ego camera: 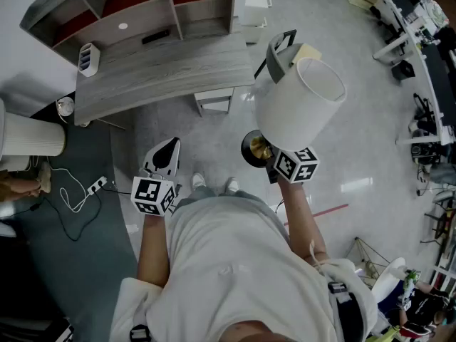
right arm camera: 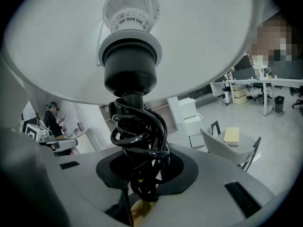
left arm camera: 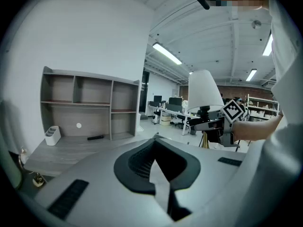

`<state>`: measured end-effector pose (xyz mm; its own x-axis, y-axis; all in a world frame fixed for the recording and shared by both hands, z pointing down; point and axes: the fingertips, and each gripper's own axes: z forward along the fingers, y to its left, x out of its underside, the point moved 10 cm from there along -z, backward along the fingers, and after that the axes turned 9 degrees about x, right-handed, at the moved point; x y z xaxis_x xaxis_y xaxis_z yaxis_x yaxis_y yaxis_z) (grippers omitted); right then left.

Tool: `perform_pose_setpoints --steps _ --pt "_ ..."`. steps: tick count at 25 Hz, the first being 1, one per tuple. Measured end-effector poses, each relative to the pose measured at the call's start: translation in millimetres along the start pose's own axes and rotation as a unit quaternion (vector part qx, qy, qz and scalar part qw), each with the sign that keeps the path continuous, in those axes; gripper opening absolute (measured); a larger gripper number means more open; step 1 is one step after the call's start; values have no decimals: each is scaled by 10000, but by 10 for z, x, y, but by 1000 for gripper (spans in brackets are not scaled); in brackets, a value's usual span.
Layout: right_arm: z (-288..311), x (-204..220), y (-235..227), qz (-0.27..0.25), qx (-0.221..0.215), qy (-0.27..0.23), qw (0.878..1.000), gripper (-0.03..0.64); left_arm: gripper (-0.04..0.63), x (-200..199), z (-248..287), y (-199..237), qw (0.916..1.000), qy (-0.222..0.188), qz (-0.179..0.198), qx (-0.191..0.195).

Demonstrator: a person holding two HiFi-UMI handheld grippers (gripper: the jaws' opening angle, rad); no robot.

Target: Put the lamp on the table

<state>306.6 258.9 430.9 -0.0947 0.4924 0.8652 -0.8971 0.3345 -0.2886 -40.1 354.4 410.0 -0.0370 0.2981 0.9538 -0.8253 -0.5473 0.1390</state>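
Lamp held clear of table, right gripper clamped on cord-wrapped stem (shade above gripper); left gripper jaws together, empty.

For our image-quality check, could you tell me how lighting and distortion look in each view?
Head view: even, soft light, sharp, pale glare streaks on the floor. Left gripper view: strong fisheye bending, dark corners, bright ceiling strip light. Right gripper view: the lamp shade fills the top, its coiled cord very dark.
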Motion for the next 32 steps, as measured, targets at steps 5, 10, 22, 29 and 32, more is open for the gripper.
perform_pose_setpoints --steps 5,10,22,29,32 --pt "53 37 184 145 82 5 9999 124 14 21 -115 226 9997 -56 -230 78" --pt "211 19 441 102 188 -22 9998 124 14 23 -174 538 9995 -27 -216 224" --pt "652 33 1091 126 490 -108 9987 124 14 87 -424 1451 9990 -93 -71 440" --pt "876 111 1313 306 595 -27 9978 124 14 137 -451 1831 9984 -116 -70 540" --pt "1024 80 1326 289 607 -6 9977 124 14 129 -362 1951 9983 -97 -54 572"
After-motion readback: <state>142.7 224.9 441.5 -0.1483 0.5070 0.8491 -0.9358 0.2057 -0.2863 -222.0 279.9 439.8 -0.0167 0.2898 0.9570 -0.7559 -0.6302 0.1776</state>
